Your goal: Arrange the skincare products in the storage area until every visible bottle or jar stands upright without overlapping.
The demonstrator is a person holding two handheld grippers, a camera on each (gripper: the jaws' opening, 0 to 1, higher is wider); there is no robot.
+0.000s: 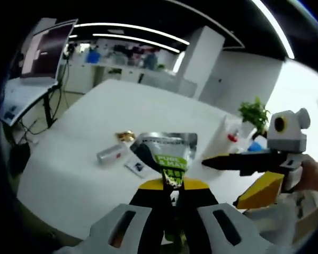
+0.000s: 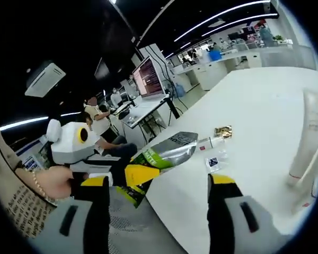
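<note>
Pouch clamped in left gripper — above table.

Silver foil pouch with green label is being held above the white table, pinched at its lower end, its silver top pointing toward 12 o'clock in the left gripper view. At its 9 o'clock, a small clear tube is lying flat beside a gold-wrapped item and a small flat sachet. At 3 o'clock, tall white tubes are standing upright.
</note>
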